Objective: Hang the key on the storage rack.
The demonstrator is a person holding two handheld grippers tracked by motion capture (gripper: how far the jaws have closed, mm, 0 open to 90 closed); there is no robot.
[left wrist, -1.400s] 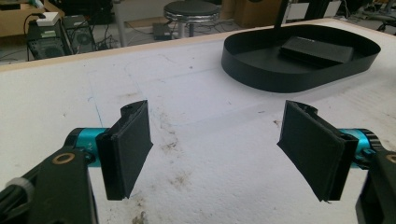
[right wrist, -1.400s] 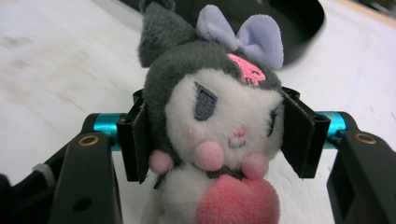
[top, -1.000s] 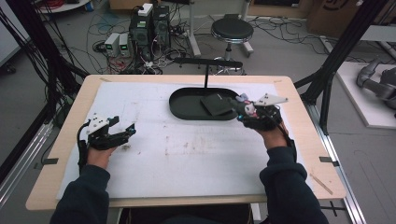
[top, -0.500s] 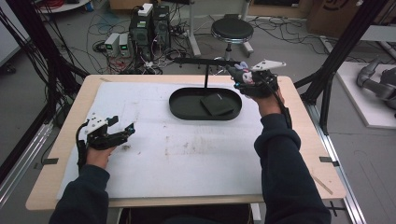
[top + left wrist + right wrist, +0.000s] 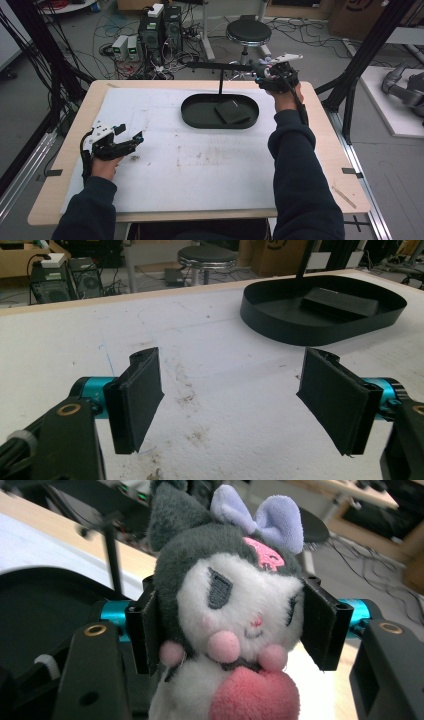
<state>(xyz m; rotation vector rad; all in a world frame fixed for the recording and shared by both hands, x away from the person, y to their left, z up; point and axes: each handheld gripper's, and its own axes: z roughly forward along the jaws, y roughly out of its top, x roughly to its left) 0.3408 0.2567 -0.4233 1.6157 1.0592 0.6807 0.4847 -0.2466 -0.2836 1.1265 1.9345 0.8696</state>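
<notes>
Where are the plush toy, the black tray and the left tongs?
plush toy (image 5: 235, 605), right gripper view, on its white face.
black tray (image 5: 200, 114), high view, on its bare floor left of the post.
left tongs (image 5: 230, 400), left gripper view, midway between the open tips.

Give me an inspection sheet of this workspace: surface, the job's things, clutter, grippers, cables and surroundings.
Surface: white mat on a wooden table, smudged with dirt marks near the middle.
Job's things: plush toy with a lilac bow, clamped at the head, held up by the horizontal bar of the black tray; a dark flat block lies in the tray.
Clutter: nothing seen.
Grippers: left gripper open, empty, low over the mat; right gripper shut on the plush toy.
Cables: tangle of floor cables beyond the table.
Surroundings: stool, computer boxes, black frame posts.
</notes>
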